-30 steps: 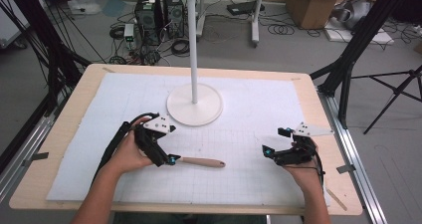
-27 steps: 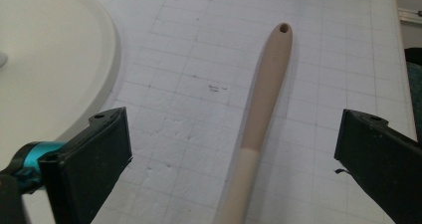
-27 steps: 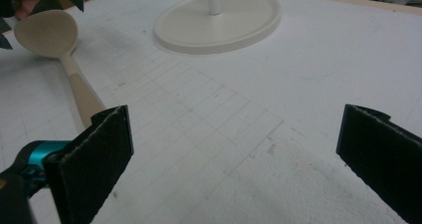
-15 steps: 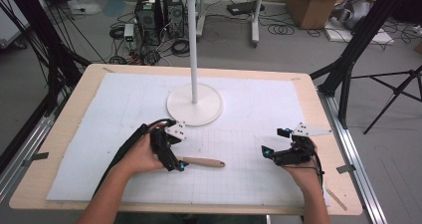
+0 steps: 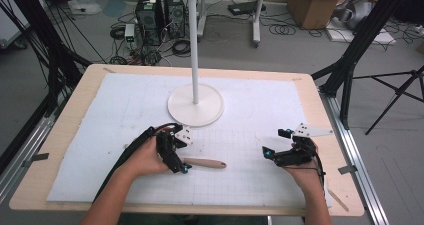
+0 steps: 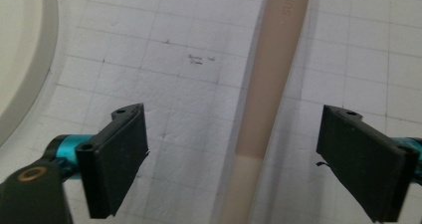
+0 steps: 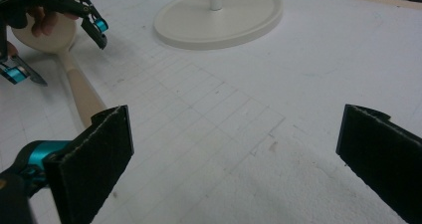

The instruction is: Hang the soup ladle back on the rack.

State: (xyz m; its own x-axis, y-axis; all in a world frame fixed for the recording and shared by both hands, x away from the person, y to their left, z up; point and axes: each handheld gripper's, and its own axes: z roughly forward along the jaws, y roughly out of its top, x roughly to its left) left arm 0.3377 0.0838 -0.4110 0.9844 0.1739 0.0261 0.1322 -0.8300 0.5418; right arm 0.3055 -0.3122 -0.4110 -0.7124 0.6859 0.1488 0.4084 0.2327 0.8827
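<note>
Spoon (image 5: 205,163) lies flat on bench mat (image 5: 125,105), lower centre of high frame, handle running left-right, bowl end under left tool (image 5: 181,165). Left tool jaws wide, straddling the handle (image 6: 268,84), not touching it. Right tool (image 5: 268,153) wide, empty, well apart at lower right. Left is nearer. Stand base (image 5: 195,105) sits just above.
</note>
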